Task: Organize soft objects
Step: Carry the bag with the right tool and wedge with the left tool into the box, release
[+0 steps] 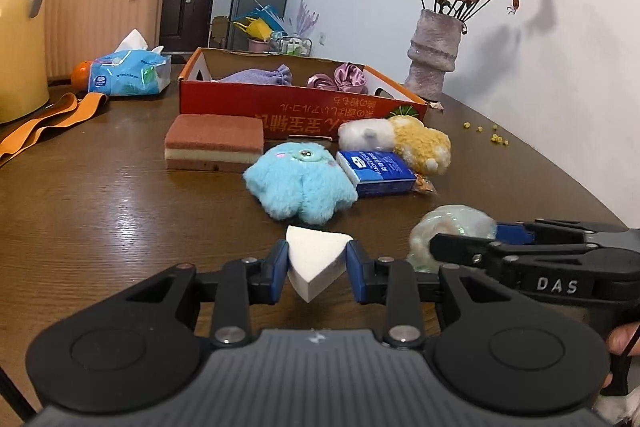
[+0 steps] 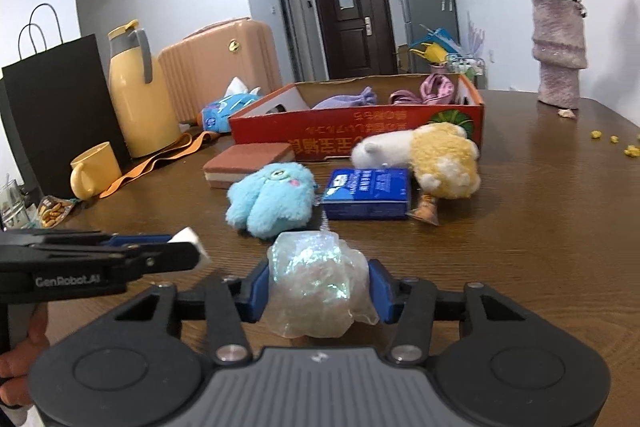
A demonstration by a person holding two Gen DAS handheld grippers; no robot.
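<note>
Near the front edge of the desk [image 1: 100,211], both tools are loaded: the left gripper [image 1: 317,269] is clenched on a white wedge sponge [image 1: 316,263], blue pads pressing its two slanted sides, and the right gripper [image 2: 318,291] is clamped around a crinkly iridescent bundle [image 2: 316,287] that bulges out above and below the pads. Neither looks heavy; the wedge reads as springy foam that gives under a squeeze, so a grip across its thick middle looks sounder than one near the thin tip, where it could squirt free. The shiny bundle looks slick and squashy, its film likely to slide, so a hold across its fattest part seems wise. Towards the middle of the desk wait a blue plush toy [image 1: 300,183], a layered brown sponge [image 1: 214,143], a blue tissue pack [image 1: 378,173] and a yellow-and-white plush [image 1: 416,143], all lying just in front of the red cardboard box [image 1: 280,107]. Inside that box a purple drawstring pouch [image 1: 260,75] and pink satin scrunchies [image 1: 340,79] already lie. My guess is both held items are bound for the box, which sits toward the desk's far edge.
</note>
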